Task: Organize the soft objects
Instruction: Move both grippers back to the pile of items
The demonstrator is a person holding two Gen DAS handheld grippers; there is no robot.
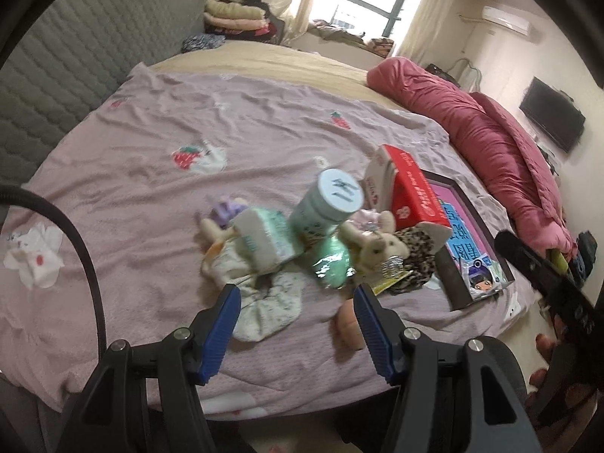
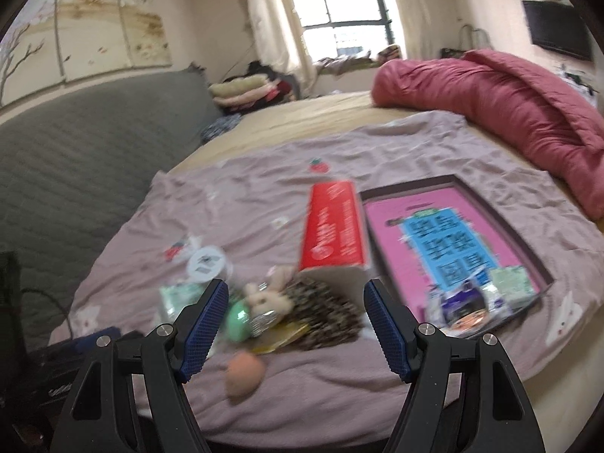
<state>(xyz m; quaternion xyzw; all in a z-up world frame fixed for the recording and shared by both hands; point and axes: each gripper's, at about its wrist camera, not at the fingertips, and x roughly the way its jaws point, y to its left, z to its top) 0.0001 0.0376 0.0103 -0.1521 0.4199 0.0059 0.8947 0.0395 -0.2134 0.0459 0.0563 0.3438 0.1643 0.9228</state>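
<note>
A rolled dark-pink quilted duvet (image 2: 509, 109) lies on the bed at two o'clock. A black flat television (image 2: 558, 34) hangs on the wall (far right), a bright window (image 2: 336, 3) at twelve o'clock.

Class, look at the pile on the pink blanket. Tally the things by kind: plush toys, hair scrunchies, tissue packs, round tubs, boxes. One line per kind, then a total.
Plush toys: 1, the beige plush bunny
Hair scrunchies: 2, the white scrunchie and the leopard scrunchie
Tissue packs: 1, the tissue pack
Round tubs: 1, the green tub
Boxes: 2, the red box and the pink-lined box
Total: 7
</note>
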